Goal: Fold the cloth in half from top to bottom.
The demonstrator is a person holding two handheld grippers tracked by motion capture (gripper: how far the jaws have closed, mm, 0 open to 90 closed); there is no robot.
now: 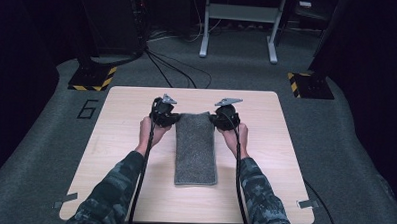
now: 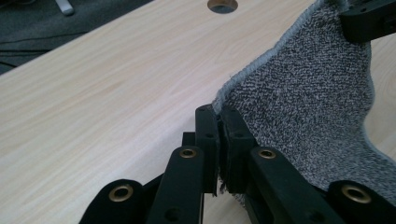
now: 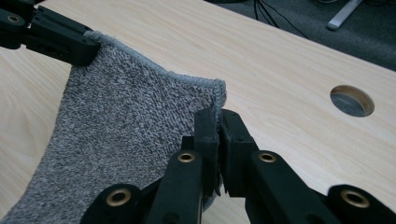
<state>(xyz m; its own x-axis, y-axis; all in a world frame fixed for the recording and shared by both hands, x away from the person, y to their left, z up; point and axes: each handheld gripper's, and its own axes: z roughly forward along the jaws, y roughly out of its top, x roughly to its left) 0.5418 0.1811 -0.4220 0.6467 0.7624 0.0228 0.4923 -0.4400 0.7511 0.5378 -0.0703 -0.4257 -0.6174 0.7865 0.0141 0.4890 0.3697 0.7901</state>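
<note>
A grey towel point(image 1: 195, 148) lies lengthwise on the middle of the light wooden table point(image 1: 120, 139). Its far end is raised off the wood. My left gripper point(image 1: 172, 117) is shut on the towel's far left corner, and in the left gripper view the grey towel point(image 2: 308, 98) is pinched between the jaws of the left gripper point(image 2: 220, 116). My right gripper point(image 1: 218, 118) is shut on the far right corner; the right gripper view shows the towel point(image 3: 126, 121) clamped at the tips of the right gripper point(image 3: 218, 119), with the other gripper holding the opposite corner.
A round hole point(image 3: 352, 100) is cut in the tabletop near the far edge. Beyond the table, cables point(image 1: 173, 68) run over the grey floor toward a white frame point(image 1: 239, 23). Two black stands with yellow-striped bases point(image 1: 92, 78) flank the far side.
</note>
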